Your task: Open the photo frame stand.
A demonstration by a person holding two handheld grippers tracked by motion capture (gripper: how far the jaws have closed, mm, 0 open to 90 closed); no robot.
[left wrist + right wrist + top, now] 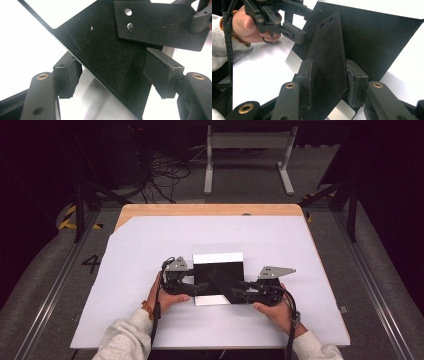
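My right gripper (329,82) clamps the black strap (328,60) by its two long edges; its length runs away from me over the black folder (220,280). My left gripper (110,75) stands half open around the folder's corner, the pads not pressing yet, on the white sheet (150,320).

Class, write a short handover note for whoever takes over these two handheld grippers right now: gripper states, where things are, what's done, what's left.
Right gripper: shut on the black strip, pads on its two long edges.
Left gripper: open, jaws either side of a corner of the black panel; no firm grip visible.
Things: panel lies on a silver plate, mid-table on the white sheet; strip is riveted to the panel at its far end.
Done: strip gripped.
Left: probably secure the panel, then move the strip.
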